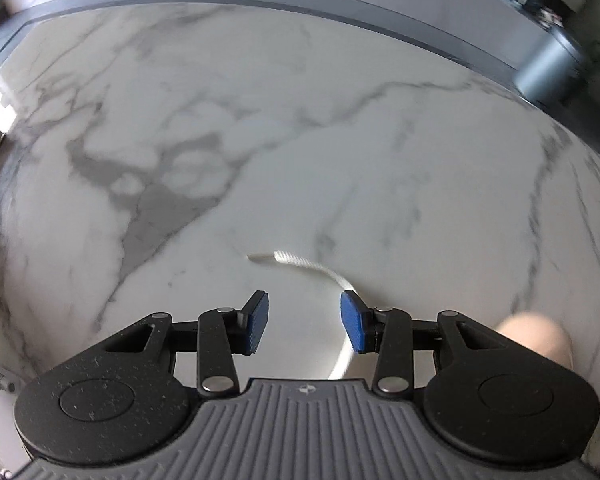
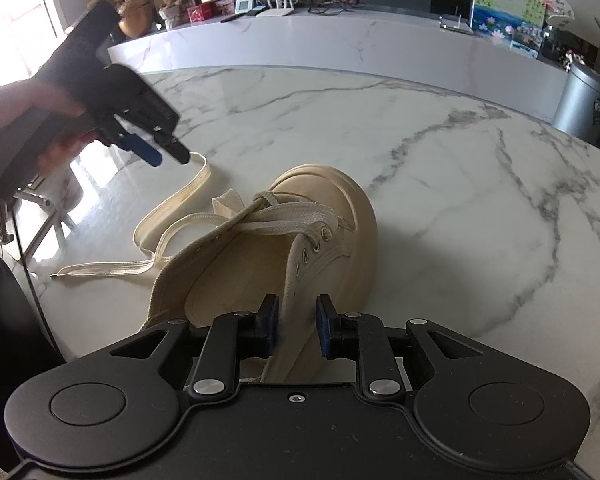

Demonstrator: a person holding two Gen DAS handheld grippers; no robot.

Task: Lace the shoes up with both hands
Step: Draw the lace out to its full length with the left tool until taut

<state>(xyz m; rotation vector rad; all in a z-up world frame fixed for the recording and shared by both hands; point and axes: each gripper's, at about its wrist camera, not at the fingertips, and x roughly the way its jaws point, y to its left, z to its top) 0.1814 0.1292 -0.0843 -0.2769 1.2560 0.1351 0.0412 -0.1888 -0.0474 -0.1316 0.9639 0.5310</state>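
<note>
A beige canvas shoe lies on the white marble table, toe pointing away. My right gripper straddles the shoe's right eyelet flap with its jaws a little apart, not clamped. Cream laces trail left from the lower eyelets. My left gripper shows at upper left in the right wrist view, at one lace's end. In the left wrist view the left gripper is open; the lace end lies past its right pad, ungripped.
A long white counter with boxes, a router and pictures runs behind the table. A grey bin stands at the right. The table's left edge is near, with a chair frame below it.
</note>
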